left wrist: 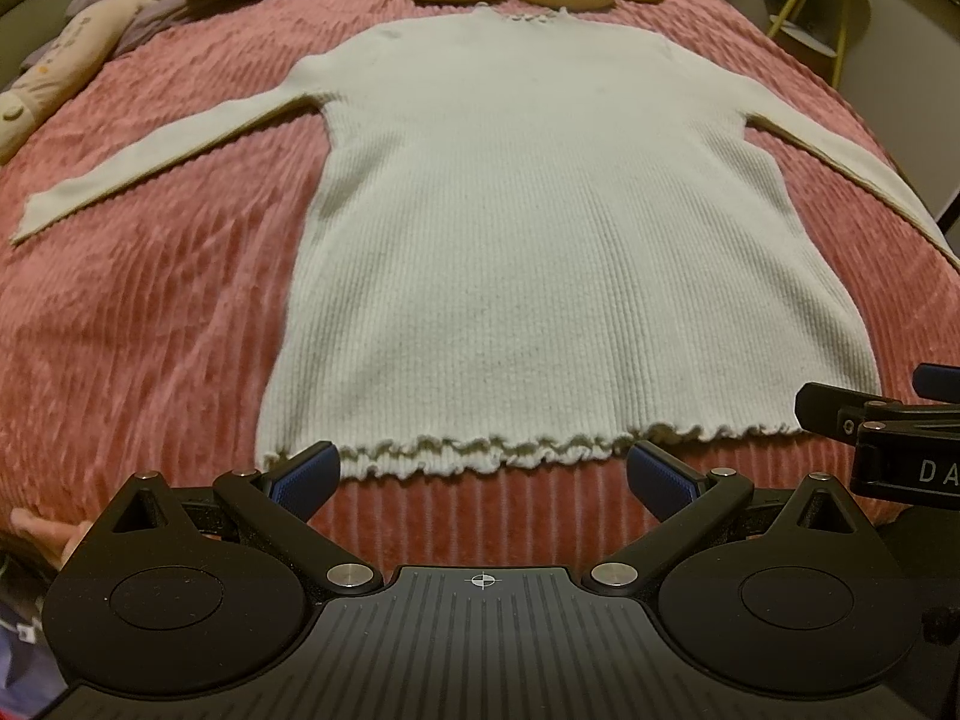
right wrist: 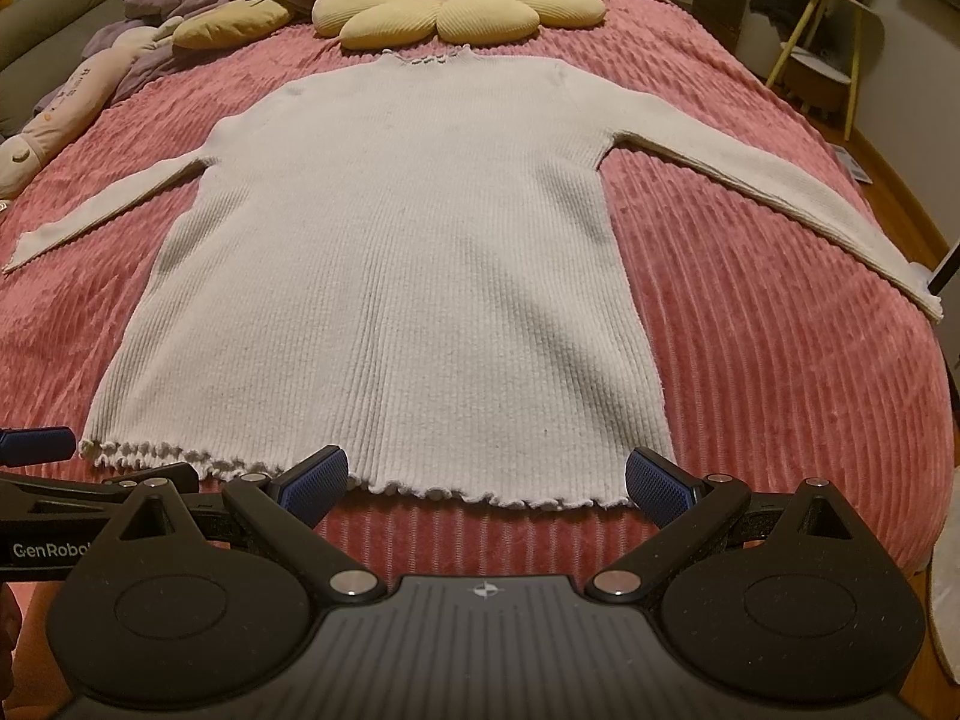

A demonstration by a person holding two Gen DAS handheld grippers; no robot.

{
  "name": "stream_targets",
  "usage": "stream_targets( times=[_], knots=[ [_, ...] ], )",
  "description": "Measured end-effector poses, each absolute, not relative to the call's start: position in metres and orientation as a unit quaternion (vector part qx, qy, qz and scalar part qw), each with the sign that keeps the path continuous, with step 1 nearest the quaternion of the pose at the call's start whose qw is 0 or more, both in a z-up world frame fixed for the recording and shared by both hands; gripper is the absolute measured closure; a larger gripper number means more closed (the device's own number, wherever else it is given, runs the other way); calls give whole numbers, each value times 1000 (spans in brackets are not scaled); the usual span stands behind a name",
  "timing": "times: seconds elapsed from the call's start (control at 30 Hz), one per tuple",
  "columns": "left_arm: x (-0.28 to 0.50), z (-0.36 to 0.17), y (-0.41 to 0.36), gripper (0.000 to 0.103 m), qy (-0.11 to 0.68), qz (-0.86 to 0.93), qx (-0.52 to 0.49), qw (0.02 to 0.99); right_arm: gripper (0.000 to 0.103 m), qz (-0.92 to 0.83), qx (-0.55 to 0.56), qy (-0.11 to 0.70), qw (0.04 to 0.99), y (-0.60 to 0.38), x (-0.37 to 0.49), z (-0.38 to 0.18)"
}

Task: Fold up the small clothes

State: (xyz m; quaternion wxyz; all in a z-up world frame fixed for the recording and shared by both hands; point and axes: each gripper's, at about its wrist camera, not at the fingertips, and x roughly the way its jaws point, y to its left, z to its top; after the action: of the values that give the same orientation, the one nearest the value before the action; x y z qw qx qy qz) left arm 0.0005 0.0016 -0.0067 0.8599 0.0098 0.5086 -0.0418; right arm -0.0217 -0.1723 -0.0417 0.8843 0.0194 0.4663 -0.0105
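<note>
Two tools: your left tool and right tool both sit at the near edge of the bed, side by side, each aimed at the hem.
Left tool: its blue pads are spread wide apart and hold nothing; in its own view the hem runs across between them, left pad at 9 o'clock over the hem's left corner, right pad at 3 o'clock just short of the frill.
Right tool: likewise spread wide and gripping nothing; its left pad overlaps the frilled hem, its right pad sits at the sweater's near right corner.
Sweater: the cream ribbed sweater lies flat and unfolded on the bed, collar at 12 o'clock, frilled hem at 6 o'clock nearest you.
Sleeves: the left sleeve stretches out toward 9 o'clock, the right sleeve toward 3 o'clock, its cuff reaching the bed's edge.
Bedspread: the pink ribbed bedspread lies under everything.
Cushion: a yellow flower cushion rests at 12 o'clock, just beyond the collar.
Soft toy: a pale soft toy lies at 10 o'clock, well apart from the sweater.
Side table: a yellow-legged side table stands off the bed at 2 o'clock.
</note>
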Motion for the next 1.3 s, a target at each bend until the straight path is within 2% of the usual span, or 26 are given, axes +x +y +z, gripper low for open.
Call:
stream_targets(
  times=[1.3],
  knots=[
    [6,-7,0,0,517,-44,5,855,4,-5,24,466,884,-174,-16,-41]
  ],
)
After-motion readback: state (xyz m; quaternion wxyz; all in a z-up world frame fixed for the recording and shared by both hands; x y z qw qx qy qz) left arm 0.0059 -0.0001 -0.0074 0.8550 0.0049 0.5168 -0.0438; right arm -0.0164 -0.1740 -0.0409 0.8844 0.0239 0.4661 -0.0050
